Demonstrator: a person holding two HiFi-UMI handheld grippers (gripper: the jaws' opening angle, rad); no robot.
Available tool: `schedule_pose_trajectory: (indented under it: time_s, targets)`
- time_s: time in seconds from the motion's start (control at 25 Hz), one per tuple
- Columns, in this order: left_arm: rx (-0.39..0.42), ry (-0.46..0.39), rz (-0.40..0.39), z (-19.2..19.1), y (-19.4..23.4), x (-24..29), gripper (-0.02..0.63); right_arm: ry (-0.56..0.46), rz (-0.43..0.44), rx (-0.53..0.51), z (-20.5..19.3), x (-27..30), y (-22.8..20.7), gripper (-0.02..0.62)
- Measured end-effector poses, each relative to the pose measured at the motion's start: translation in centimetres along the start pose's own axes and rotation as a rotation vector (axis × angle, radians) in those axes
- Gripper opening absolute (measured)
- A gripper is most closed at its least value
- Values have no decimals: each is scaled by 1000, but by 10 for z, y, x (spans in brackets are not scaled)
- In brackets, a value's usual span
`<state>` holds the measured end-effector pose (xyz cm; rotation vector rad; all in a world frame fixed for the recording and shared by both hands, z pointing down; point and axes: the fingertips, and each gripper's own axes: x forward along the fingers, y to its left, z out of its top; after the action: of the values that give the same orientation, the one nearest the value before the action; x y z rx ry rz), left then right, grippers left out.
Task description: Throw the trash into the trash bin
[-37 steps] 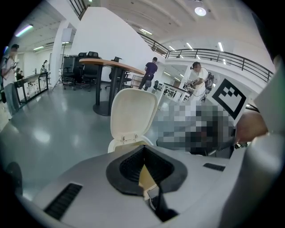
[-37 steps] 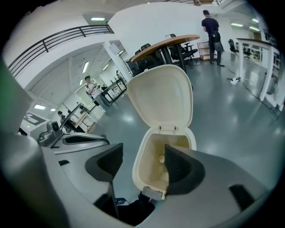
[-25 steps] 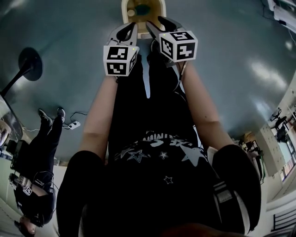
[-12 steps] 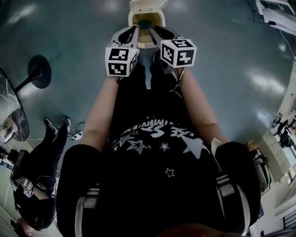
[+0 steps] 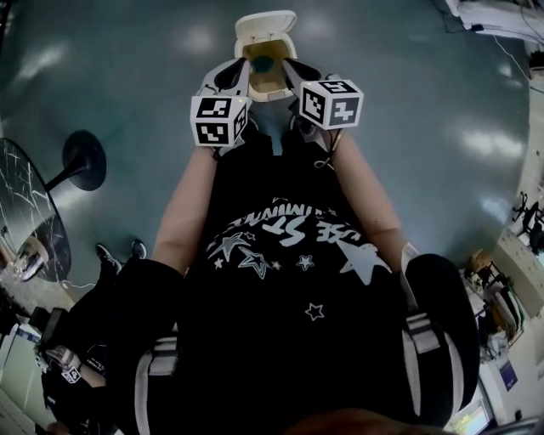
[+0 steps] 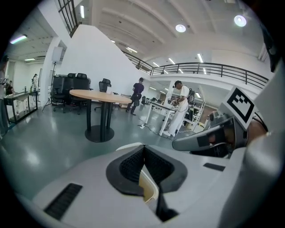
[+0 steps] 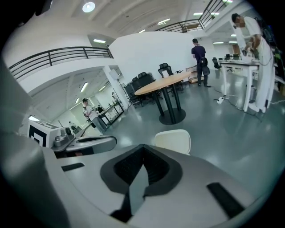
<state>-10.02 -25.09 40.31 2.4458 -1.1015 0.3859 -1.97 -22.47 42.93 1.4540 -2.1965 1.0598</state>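
You are looking steeply down your own black star-printed shirt onto a grey-blue floor. At the far left is the edge of a round glossy tabletop. Just above it in the frame is a black disc-shaped stand base. Another person in dark clothes stands at the lower left.

Your left gripper reaches forward from your left arm, and the left cube of square markers faces the camera. In the left gripper view its jaws are pressed together at the tips and hold nothing. The bin's cream rim shows through the gap behind them.

Straight ahead, on the floor just beyond and between both grippers, stands the cream trash bin. Its lid is tipped open and back, and a dark teal item lies inside.

Your right gripper, carrying the right cube, sits just right of the bin's mouth. Its jaws have just been closing and now meet tip to tip with nothing between them. The right gripper view shows the open lid just past the tips.
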Motion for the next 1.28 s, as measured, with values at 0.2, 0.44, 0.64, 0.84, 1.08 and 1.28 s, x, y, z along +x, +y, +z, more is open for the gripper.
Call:
schedule_pose_trajectory:
  time_s: [0.2,0.44,0.64,0.84,1.08,1.28]
  targets:
    - [23,-26,-18,19,-5,-9,11,-33,-9,-21,15,-17,3,6]
    - [59,-70,10,39,-10,-16,11,-49,13,-51,23,-27,-3,6]
    - [47,-90,55,38,-24,-31,11,-66,31,-70,23,-50,-8,6]
    - [41,-117,92,32,-47,-53,11,-83,75,-66,11,-81,-7,6]
    - [58,-152,118,27,-90,-75,11,-122,111,-85,0,-124,-7,6]
    - [78,-173,135,18,-126,-95,11,-143,133,-96,-18,-160,-10,6]
